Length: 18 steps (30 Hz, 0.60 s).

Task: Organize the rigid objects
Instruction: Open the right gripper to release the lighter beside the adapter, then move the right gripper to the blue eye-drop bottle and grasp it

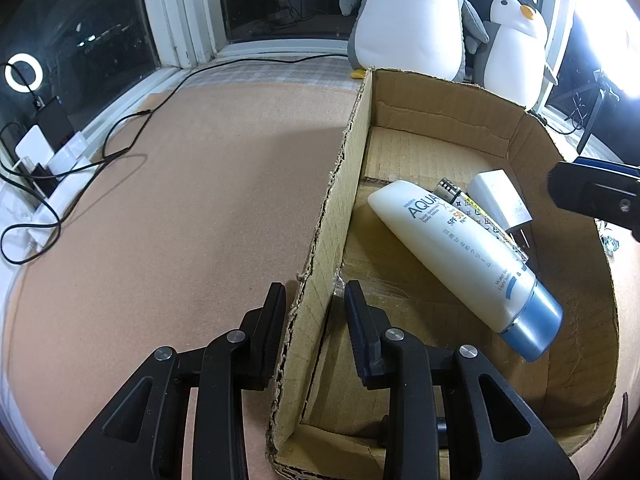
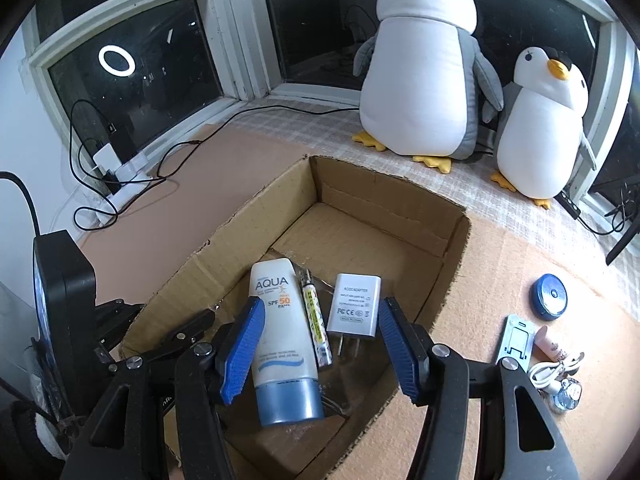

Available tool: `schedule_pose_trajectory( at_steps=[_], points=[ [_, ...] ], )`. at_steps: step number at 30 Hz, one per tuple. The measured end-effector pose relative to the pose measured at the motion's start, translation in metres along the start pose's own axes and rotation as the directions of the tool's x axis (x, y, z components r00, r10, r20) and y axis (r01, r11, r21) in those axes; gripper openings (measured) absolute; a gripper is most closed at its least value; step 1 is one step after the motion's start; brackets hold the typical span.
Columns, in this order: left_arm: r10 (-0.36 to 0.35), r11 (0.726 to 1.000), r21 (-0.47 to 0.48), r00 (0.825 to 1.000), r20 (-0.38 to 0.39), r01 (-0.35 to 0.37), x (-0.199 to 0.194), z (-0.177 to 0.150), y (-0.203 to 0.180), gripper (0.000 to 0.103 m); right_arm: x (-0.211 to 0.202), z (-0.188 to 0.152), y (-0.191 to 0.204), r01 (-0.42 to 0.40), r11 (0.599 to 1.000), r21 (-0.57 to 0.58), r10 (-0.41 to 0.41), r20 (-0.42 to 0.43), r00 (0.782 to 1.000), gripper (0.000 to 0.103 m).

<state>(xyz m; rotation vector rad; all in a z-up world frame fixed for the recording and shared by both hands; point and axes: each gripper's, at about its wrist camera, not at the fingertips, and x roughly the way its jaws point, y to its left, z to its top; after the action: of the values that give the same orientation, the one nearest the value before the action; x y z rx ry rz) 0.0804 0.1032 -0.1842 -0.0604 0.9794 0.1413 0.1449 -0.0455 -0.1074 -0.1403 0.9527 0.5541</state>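
Note:
An open cardboard box (image 2: 452, 240) stands on the cork mat. My left gripper (image 1: 314, 292) is shut on the box's left wall (image 1: 344, 184), one finger outside and one inside. On the box floor lie a white sunscreen tube with a blue cap (image 2: 282, 328), a slim patterned tube (image 2: 316, 320) and a white plug adapter (image 2: 354, 306). My right gripper (image 2: 322, 302) hangs open above these three, and its blue pads (image 2: 244, 344) touch none of them. In the left wrist view the sunscreen tube (image 1: 452, 248) lies diagonally, with the adapter (image 1: 500, 196) behind it.
Right of the box lie a blue round case (image 2: 551, 293), a small metal stand (image 2: 516, 340), a pink tube (image 2: 554, 346) and a coiled white cable (image 2: 552, 372). Two plush penguins (image 2: 424, 80) stand behind the box. Black cables and a power strip (image 2: 120, 172) run along the left window sill.

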Motion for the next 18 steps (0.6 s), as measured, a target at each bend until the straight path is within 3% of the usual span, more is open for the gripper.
schedule_pose_trajectory(
  at_steps=[11,18],
  points=[
    [0.003,1.000,0.003,1.000,0.000,-0.003,0.001,0.001,0.001,0.029,-0.031,-0.018,-0.055,0.008,0.989,0.146,-0.011,0.020,1.000,0.056],
    [0.006,1.000,0.006,1.000,0.000,-0.006,0.000,0.001,0.001,0.029,-0.056,-0.046,-0.110,0.067,0.966,0.249,-0.076,0.026,0.997,0.056]
  ],
)
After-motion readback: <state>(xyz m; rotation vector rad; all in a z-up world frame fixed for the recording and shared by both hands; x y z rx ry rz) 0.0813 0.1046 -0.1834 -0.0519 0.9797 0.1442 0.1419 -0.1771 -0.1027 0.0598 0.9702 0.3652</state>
